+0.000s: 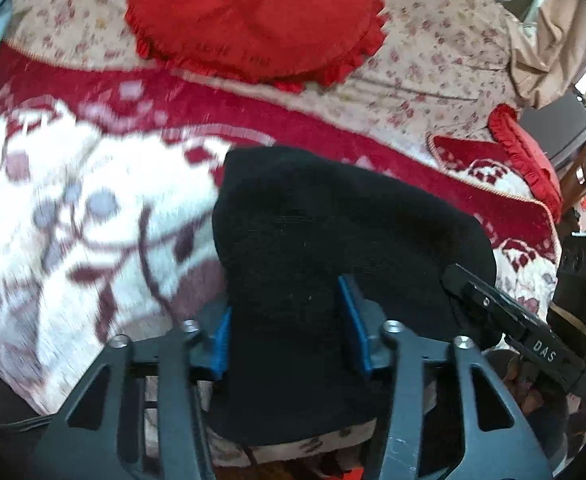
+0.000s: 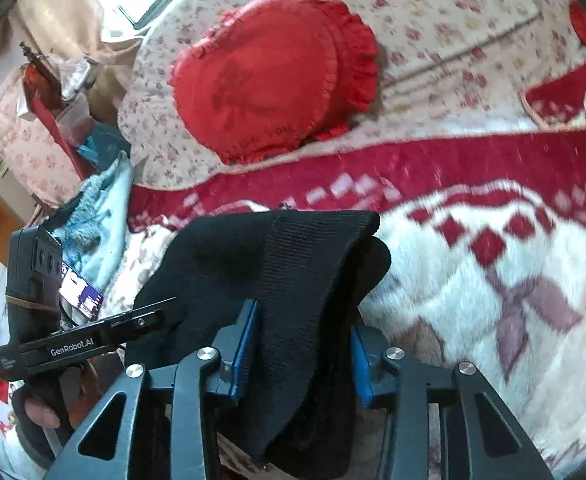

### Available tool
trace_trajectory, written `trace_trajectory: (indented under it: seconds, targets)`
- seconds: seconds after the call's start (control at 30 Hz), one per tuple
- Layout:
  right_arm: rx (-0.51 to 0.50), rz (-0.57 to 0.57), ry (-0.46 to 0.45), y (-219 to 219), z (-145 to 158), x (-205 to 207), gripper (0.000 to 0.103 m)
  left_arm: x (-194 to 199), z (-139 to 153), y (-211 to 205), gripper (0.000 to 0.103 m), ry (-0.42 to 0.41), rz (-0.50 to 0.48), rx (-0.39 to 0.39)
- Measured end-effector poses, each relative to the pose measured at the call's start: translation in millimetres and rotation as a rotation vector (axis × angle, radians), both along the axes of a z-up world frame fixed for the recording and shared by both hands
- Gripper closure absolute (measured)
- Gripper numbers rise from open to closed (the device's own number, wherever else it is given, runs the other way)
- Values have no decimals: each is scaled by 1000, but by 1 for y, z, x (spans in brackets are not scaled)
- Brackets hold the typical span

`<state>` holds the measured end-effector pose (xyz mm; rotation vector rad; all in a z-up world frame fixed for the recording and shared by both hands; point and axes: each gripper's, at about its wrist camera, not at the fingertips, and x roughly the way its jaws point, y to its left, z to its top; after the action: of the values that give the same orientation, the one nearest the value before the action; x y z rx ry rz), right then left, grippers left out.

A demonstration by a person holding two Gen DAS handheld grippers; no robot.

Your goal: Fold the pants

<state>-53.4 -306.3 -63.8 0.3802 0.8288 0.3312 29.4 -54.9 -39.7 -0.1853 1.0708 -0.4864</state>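
On the bed w/ the red-and-white floral fleece blanket, the black knit pants lie bunched, long axis running fwd away from both left gripper and right gripper, jaws apart w/ cloth between, grip unclear, lower end cut off.

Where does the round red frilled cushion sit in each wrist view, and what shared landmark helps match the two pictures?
Left wrist view: the red frilled cushion lies at top centre, on the floral sheet, beyond the black pants.
Right wrist view: the same cushion sits upper centre-left, again on the floral sheet.
Shared landmark: the red border band of the blanket runs just below the cushion in both views.
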Motion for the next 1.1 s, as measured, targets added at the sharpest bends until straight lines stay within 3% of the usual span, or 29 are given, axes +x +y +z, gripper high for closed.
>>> trace_trajectory:
  seconds: [0.13,0.23,0.33,0.4,0.47,0.6,0.77,0.83,0.97,1.1]
  targets:
    - [9,-2,-65,0,23,18,65,21,20,-4,60,-66,13,9]
    - [-16,-5,-92,2,30,40,65,43,20,-9,60,-83,29,33]
    - [-53,-6,-50,1,12,68,64,64,-4,-16,60,-29,34,87]
    - [-95,-19,26,-1,-8,83,58,68,-14,-18,51,-34,42,108]
    - [-64,-26,18,-9,-8,80,56,66,-13,-18,50,-55,42,122]
    - [-129,-56,-43,-14,19,60,56,65,-11,-20,49,-65,46,142]
    - [-151,36,-128,8,51,37,64,64,-10,-19,49,-65,56,146]
    - [-180,75,-118,22,47,37,67,62,-10,-20,49,-69,60,150]
    - [-286,93,-12,42,2,47,68,56,-5,-22,49,-83,60,168]
    - [-244,66,-41,35,17,41,68,46,7,-24,49,-142,58,244]
